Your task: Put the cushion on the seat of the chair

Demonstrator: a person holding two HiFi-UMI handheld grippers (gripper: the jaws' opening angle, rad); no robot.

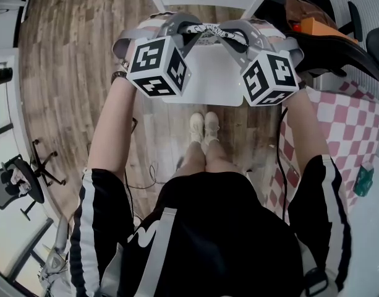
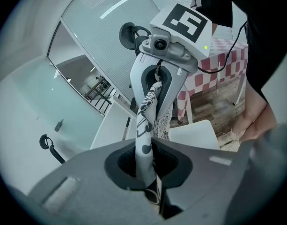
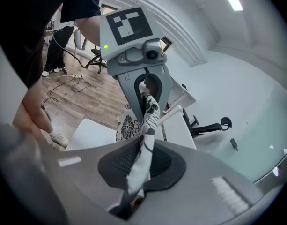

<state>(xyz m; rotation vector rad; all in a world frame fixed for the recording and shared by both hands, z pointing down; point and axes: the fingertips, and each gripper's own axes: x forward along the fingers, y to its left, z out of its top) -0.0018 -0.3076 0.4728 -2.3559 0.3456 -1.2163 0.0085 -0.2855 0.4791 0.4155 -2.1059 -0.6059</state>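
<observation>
Head view: the left gripper (image 1: 189, 29) and right gripper (image 1: 234, 33) faced each other at 12 o'clock, each clamped on a top corner of the cushion (image 1: 211, 31), which showed edge-on as a patterned strip stretched between them. It hung above the far edge of the white seat (image 1: 201, 82), not resting on it. The seat's near edge lay just beyond the shoes (image 1: 203, 127). Bare wood floor (image 1: 65, 54) gave open room from 9 to 11 o'clock. A checked cloth (image 1: 353, 119) crowded the 3 o'clock side, and an office chair (image 1: 19, 181) stood well apart at 8 o'clock.

Left gripper view: the jaws were pressed together on the cushion's hem at 6 o'clock. The fabric ran taut up to the right gripper at 12 o'clock. A seat corner showed at 4 o'clock, below the cushion.

Right gripper view: the jaws were likewise squeezed tight on the hem at 6 o'clock. The flowered cushion face hung at centre, with the seat at 8 o'clock beneath it.
</observation>
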